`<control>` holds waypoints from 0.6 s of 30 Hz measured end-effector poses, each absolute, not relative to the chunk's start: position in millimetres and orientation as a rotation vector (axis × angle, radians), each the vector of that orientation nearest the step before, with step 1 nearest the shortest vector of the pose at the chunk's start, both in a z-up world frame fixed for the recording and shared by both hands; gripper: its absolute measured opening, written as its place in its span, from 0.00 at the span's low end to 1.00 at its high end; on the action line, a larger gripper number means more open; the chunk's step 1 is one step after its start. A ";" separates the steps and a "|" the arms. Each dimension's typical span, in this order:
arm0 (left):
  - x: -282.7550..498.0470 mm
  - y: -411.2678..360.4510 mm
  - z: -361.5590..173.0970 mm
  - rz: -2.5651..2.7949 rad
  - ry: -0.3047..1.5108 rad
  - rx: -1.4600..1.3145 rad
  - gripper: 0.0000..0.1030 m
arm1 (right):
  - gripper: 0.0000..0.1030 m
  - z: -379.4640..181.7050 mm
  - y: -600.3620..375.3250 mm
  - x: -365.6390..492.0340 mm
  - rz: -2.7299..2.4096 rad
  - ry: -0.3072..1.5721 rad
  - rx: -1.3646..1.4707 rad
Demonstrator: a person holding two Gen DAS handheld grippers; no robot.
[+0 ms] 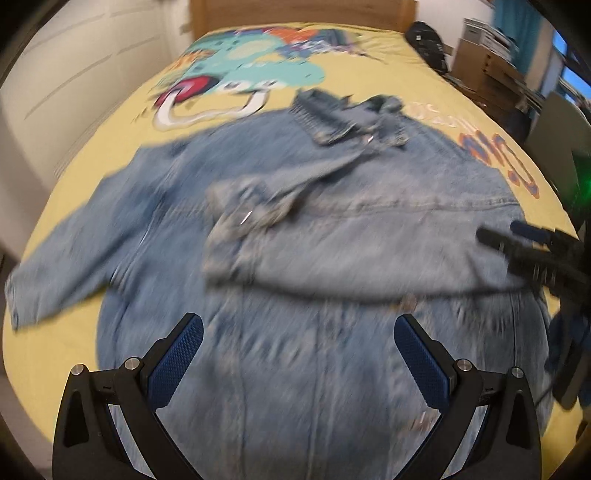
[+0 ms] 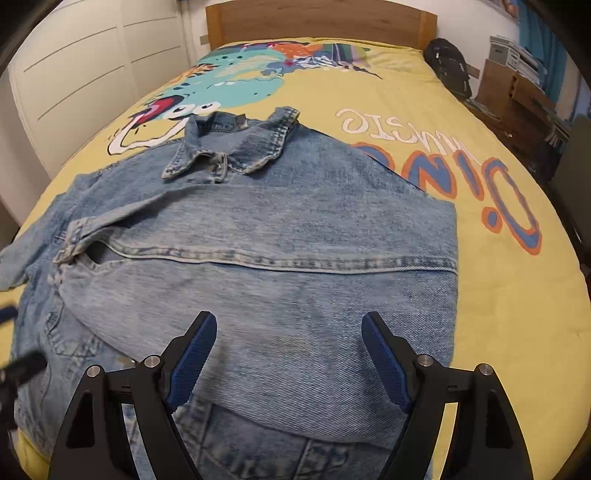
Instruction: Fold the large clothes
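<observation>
Faded blue denim jacket [image 2: 258, 236] lies flat on the yellow cartoon-print bedspread [image 2: 498, 295], collar [image 2: 229, 147] toward 12 o'clock near the wooden headboard [image 2: 321, 22]. One side panel is folded across the body; the loose sleeve [image 1: 55, 266] trails off at 9 o'clock. Left gripper [image 1: 298, 325] has its jaws spread wide with nothing between the blue pads, denim below (left view badly motion-blurred, seams unreadable). Right gripper [image 2: 289, 325] likewise gapes wide and empty above the folded panel. Jacket hem at 6 o'clock is cut off behind both grippers' black fingers.
</observation>
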State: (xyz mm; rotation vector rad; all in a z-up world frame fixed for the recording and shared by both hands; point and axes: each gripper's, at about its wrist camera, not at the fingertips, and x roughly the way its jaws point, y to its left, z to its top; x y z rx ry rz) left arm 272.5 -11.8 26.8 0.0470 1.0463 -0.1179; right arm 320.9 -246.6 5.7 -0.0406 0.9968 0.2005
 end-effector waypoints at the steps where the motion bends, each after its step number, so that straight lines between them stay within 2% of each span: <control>1: 281.0 -19.5 25.1 -0.127 1.037 0.059 0.99 | 0.80 3.1 -246.4 321.4 0.201 1.000 -0.048; 7: 321.9 -47.0 -2.4 -0.124 1.050 0.105 0.99 | 0.80 -16.3 -250.3 322.6 0.212 1.024 -0.087; 12: 333.6 -37.1 -31.6 -0.092 1.109 0.124 0.99 | 0.80 -19.2 -259.8 318.0 0.240 1.017 -0.117; 18: 330.8 -30.3 -27.0 -0.111 1.100 0.118 0.99 | 0.80 -13.2 -280.7 314.8 0.198 1.022 -0.097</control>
